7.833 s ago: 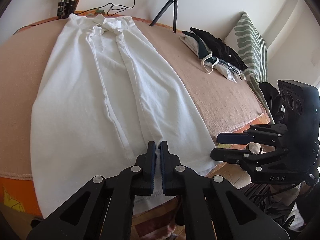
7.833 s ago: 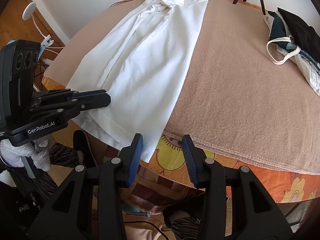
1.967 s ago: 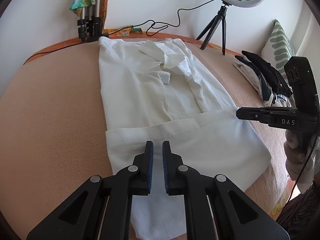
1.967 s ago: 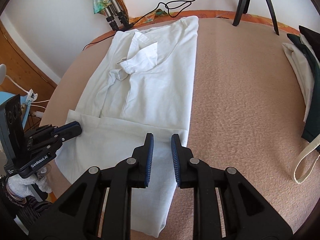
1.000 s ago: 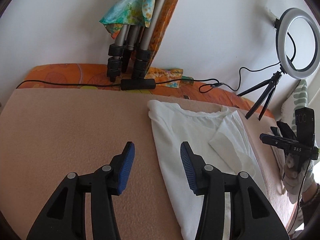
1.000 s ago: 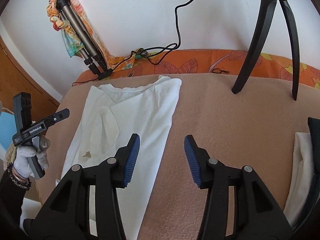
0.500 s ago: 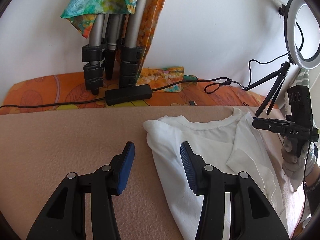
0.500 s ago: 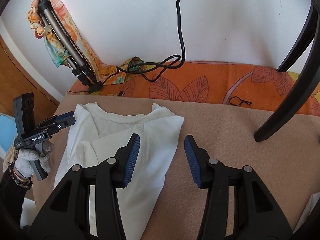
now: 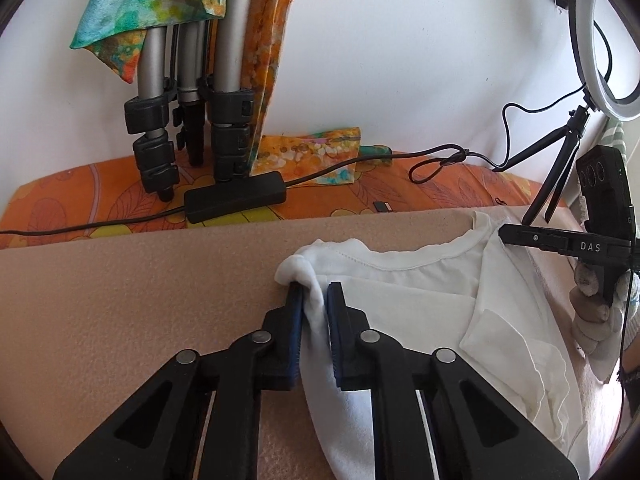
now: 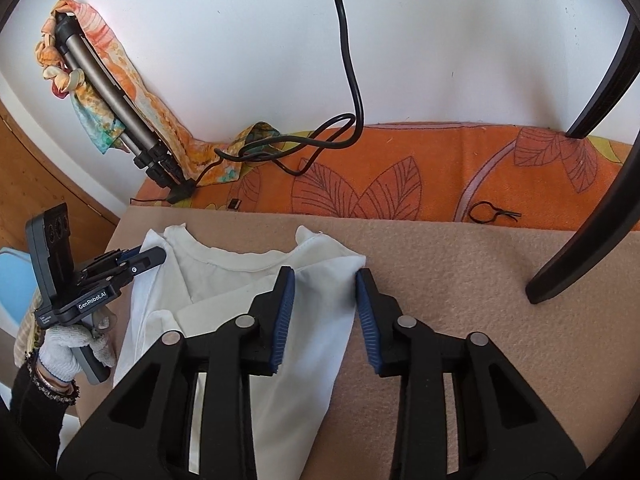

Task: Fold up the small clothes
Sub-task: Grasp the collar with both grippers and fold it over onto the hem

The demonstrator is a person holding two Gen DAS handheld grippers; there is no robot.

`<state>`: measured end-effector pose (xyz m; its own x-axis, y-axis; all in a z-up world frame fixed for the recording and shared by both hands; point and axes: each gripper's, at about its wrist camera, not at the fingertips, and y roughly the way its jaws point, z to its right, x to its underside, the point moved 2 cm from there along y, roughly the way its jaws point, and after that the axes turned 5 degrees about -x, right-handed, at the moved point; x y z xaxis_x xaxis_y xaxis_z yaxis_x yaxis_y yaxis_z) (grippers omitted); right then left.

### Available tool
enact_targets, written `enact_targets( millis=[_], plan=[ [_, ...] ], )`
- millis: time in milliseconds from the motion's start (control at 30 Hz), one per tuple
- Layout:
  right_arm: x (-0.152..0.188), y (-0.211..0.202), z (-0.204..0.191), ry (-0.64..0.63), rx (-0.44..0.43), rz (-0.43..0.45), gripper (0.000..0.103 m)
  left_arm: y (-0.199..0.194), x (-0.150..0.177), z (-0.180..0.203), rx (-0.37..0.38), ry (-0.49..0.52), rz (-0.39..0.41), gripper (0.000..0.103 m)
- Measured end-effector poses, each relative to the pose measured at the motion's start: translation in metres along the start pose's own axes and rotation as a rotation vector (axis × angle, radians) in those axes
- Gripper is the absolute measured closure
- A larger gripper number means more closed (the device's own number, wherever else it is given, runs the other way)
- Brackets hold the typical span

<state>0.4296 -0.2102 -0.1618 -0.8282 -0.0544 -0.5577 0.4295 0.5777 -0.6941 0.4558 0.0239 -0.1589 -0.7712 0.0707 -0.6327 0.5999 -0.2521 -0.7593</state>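
Note:
A white shirt (image 9: 420,300) lies collar-end toward the wall on a beige blanket (image 9: 140,300), with its lower part folded up. My left gripper (image 9: 314,292) is closing on the shirt's left shoulder corner, and the cloth is bunched between its blue pads. In the right wrist view the shirt (image 10: 312,340) shows its other shoulder corner between the pads of my right gripper (image 10: 325,276). Those jaws are closing but still stand apart, and the cloth lies flat between them. Each view shows the other gripper, the right (image 9: 502,232) and the left (image 10: 160,258), each in a gloved hand.
Folded tripod legs (image 9: 224,100) draped with a colourful scarf lean on the white wall. A black power block (image 9: 236,198) and looped cable (image 10: 304,144) lie on the orange sheet behind the blanket. A ring light (image 9: 600,40) stands at the right; its tripod leg (image 10: 580,220) rests near my right gripper.
Both grippers moved forward and down onto the shirt's shoulder corners. The left jaws went from wide apart to pinching the cloth. The right jaws narrowed around the other corner.

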Motion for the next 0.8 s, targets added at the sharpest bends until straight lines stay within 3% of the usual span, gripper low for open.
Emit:
enact_targets(
  millis=[167, 533, 800],
  plan=[
    [0.000, -0.003, -0.004, 0.009, 0.006, 0.020, 0.096, -0.010, -0.003, 0.006, 0.008, 0.004, 0.045, 0.099],
    [-0.001, -0.060, -0.049, -0.069, -0.040, 0.086, 0.098, -0.074, -0.003, 0.021, 0.063, 0.010, 0.128, 0.099],
    [0.028, -0.112, -0.094, -0.140, -0.066, 0.117, 0.098, -0.127, 0.020, 0.040, 0.071, 0.045, 0.156, 0.100]
  ],
)
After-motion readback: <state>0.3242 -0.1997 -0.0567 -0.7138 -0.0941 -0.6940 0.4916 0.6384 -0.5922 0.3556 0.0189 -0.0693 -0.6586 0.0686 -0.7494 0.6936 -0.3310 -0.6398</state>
